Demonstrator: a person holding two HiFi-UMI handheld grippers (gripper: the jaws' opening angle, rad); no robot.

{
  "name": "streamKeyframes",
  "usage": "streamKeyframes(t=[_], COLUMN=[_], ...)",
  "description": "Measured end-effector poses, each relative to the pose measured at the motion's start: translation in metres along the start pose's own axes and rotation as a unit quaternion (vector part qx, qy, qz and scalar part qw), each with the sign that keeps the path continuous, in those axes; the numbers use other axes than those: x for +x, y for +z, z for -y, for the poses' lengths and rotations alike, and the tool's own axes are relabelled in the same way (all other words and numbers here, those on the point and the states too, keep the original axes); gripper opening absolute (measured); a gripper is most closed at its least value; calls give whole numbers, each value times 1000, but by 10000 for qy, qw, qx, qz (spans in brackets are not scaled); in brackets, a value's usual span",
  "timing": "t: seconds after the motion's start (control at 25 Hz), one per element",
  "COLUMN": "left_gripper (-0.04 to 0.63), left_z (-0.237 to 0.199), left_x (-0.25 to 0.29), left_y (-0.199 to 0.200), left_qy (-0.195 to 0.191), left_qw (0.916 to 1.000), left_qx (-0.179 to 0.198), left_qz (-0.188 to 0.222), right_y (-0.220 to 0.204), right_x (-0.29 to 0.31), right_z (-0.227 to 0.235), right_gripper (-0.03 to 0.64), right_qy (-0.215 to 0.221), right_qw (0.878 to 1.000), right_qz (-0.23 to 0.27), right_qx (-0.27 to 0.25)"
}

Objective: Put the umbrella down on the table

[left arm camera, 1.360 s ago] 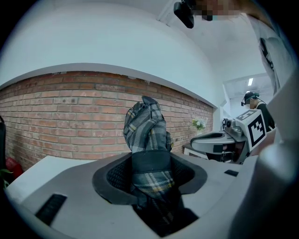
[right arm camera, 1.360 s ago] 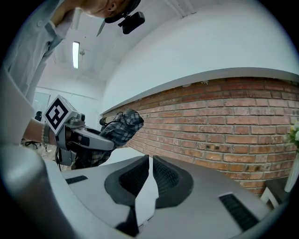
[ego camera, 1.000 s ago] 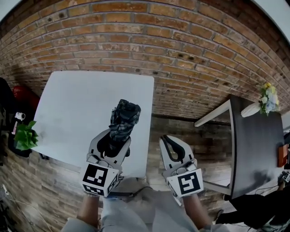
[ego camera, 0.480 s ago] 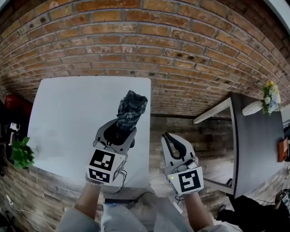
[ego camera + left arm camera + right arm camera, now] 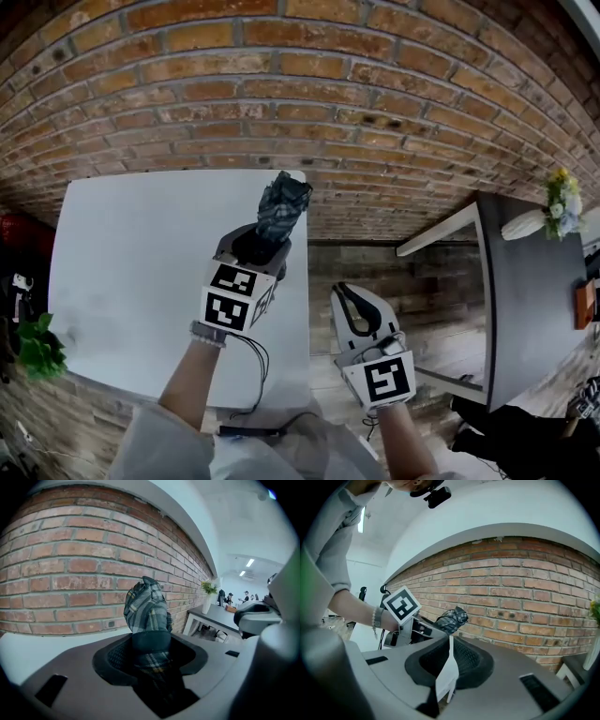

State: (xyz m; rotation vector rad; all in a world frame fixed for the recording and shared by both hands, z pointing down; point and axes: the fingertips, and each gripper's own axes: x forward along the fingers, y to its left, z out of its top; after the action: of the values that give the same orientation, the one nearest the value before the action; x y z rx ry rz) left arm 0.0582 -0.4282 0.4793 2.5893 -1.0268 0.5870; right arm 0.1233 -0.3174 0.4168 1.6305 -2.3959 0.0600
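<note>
The folded plaid umbrella (image 5: 281, 208) sits clamped between the jaws of the left gripper (image 5: 261, 246), its free end pointing towards the brick wall (image 5: 328, 112); it hangs over the far right corner of the white table (image 5: 141, 281), and whether it touches the top I cannot tell; the right gripper (image 5: 345, 291) stands just off the table's right edge, over the wooden floor, jaws drawn together with only a thin pale sliver at their seam; further right a dark table (image 5: 534, 300) bears a vase of flowers (image 5: 561, 202).
</note>
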Motion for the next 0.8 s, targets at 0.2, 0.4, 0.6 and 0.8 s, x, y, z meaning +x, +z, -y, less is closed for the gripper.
streamKeyframes(t=[0.2, 0.4, 0.6, 0.8], left_gripper=[233, 233, 233, 233], left_z=[-21, -40, -48, -55], left_x=[39, 75, 105, 123], left_y=[-11, -30, -48, -66], left_qy=[33, 131, 156, 163], left_qw=[9992, 9973, 9943, 9875], left_qx=[-315, -350, -563, -832], left_qz=[-235, -634, -891, -1326], right_y=[-14, -26, -38, -47], right_x=[9, 15, 19, 24], right_z=[5, 10, 16, 17], right_gripper=[57, 57, 57, 55], right_qy=[-71, -151, -179, -220], right_qw=[9999, 9994, 9988, 9982], right_qz=[-147, -297, -456, -546], right_qx=[20, 86, 55, 113])
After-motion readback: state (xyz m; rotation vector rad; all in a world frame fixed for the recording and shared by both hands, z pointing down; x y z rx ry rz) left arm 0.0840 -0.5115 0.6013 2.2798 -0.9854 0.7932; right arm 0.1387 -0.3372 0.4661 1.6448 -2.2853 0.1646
